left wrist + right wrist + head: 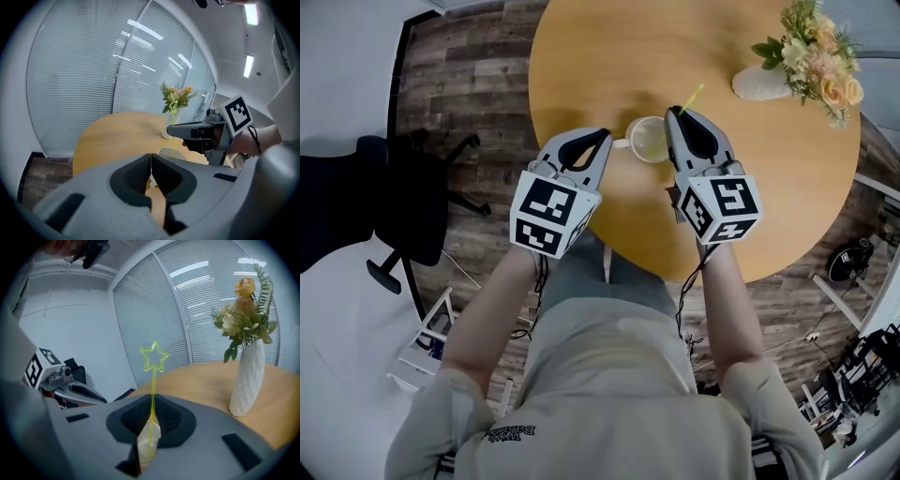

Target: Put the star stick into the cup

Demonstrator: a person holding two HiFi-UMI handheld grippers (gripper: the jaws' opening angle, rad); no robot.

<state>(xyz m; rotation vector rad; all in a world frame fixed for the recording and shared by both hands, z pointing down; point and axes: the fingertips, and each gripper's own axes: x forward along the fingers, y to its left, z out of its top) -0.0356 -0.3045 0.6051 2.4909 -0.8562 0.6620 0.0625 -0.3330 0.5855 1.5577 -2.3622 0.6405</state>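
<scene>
No text can be read: the small dark print (511, 433) on the person's beige shirt (609, 366) is blurred.

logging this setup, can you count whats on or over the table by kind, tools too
cup: 1
star stick: 1
vase of flowers: 1
tools: 2 (left tool, right tool)
total: 5
</scene>
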